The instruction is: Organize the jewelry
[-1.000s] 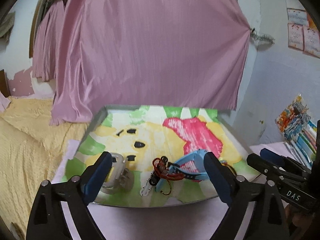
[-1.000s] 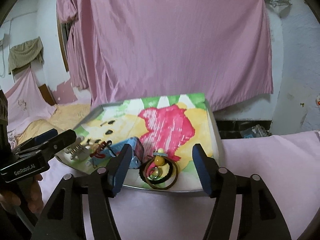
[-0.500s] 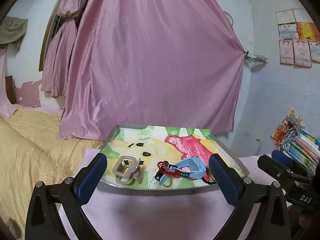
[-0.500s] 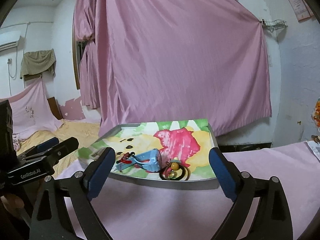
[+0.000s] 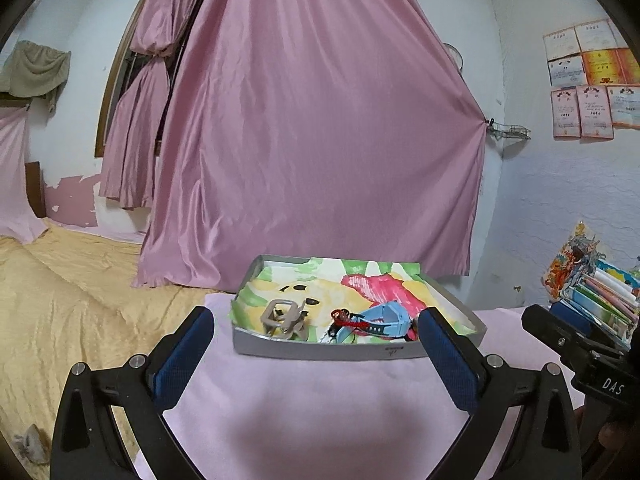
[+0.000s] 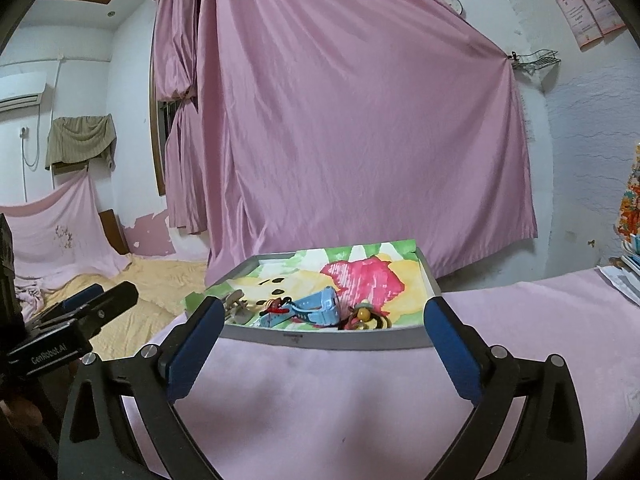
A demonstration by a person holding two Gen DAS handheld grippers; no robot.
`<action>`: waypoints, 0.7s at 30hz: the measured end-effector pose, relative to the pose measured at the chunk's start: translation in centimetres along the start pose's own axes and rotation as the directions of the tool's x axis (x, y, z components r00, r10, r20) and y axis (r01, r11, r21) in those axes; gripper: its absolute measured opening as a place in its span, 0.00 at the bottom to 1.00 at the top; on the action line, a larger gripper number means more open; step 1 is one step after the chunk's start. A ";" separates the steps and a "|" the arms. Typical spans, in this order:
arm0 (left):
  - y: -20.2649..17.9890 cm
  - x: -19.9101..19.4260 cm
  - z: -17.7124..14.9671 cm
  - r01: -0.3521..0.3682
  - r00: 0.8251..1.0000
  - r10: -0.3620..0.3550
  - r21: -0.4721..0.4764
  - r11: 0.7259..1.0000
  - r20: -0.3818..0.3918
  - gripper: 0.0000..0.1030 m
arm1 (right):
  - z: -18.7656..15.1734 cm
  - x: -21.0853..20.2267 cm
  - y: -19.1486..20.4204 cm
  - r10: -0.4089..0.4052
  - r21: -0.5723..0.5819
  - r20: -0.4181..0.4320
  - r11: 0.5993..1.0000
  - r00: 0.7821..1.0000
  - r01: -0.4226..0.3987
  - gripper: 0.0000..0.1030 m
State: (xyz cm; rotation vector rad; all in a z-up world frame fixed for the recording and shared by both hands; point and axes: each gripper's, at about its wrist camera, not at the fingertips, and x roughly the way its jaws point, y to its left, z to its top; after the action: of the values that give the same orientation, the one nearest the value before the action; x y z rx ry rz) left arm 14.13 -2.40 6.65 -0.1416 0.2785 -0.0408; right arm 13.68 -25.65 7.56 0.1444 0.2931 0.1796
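Jewelry sits gathered in the tray (image 5: 316,350) at lower centre of both views: a blue watch (image 6: 316,306), a beige clip (image 5: 282,318) and a beaded ring bundle (image 6: 364,316). Both grippers hang empty over the pink-covered desk (image 6: 320,400), the left gripper (image 5: 316,354) spread wide, the right gripper (image 6: 322,346) opening. Sorting looks finished or paused; any next pick means reaching forward again.

Both wrist cams sit low over the pink surface (image 5: 320,400), facing the pink curtain (image 6: 360,120); both catch the tray (image 5: 320,348) close ahead.
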 end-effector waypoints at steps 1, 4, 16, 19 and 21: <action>0.1 -0.3 -0.1 -0.002 1.000 0.002 0.000 1.000 0.002 0.99 | -0.2 -0.3 0.1 -0.001 0.002 0.000 1.000 1.000 0.001 0.95; 0.6 -1.6 -0.5 -0.006 1.000 0.006 -0.004 1.000 0.008 0.99 | -0.9 -1.3 0.4 -0.001 0.010 0.001 1.000 1.000 0.001 0.95; 1.9 -6.0 -2.9 -0.021 1.000 0.021 -0.005 1.000 0.007 0.99 | -4.1 -5.9 1.3 -0.040 0.045 0.003 0.998 0.999 0.040 0.96; 2.0 -7.2 -3.5 -0.025 1.000 0.025 -0.002 1.000 0.005 0.99 | -4.9 -7.0 1.5 -0.048 0.048 -0.002 0.998 0.999 0.048 0.96; 2.2 -7.9 -4.0 -0.031 1.000 0.031 -0.001 1.000 0.003 0.99 | -5.4 -7.7 1.6 -0.053 0.044 -0.004 0.998 0.999 0.053 0.96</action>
State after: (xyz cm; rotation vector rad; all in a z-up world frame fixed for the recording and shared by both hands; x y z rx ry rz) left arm 5.45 -0.28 4.72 -0.1388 0.2776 -0.0098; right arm 4.52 -25.03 4.81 0.1795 0.3038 0.1206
